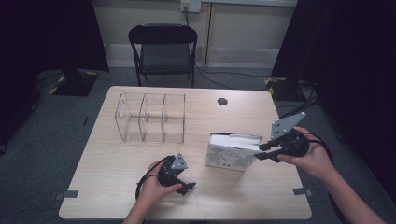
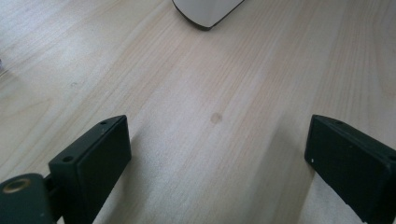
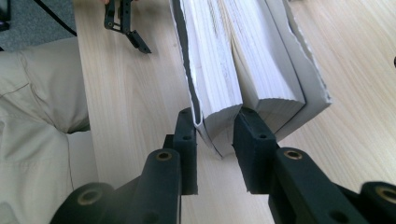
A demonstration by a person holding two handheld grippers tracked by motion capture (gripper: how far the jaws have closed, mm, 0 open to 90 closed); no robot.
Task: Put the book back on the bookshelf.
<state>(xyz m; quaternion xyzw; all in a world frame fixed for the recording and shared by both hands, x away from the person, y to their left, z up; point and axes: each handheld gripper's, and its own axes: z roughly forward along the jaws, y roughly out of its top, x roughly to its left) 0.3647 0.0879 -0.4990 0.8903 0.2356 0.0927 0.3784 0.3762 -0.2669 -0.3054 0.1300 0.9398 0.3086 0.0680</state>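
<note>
While the book (image 1: 232, 151) stands on edge right of centre on a pale wood table (image 1: 116, 163) over grey carpet (image 1: 42, 154), a clear rack (image 1: 152, 116) sits behind it and a black chair (image 1: 163, 49) beyond. Its long axis runs left to right. The right gripper (image 3: 217, 133) pinches its cover and a sheaf of pages, while the left gripper (image 2: 217, 154) gapes wide over bare wood

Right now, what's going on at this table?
A person holds a gripper in each hand. The right gripper is clamped on part of the pages and cover of a thick book lying on the wooden table. The left gripper is open over bare tabletop. A clear divided organizer stands behind, untouched.
</note>
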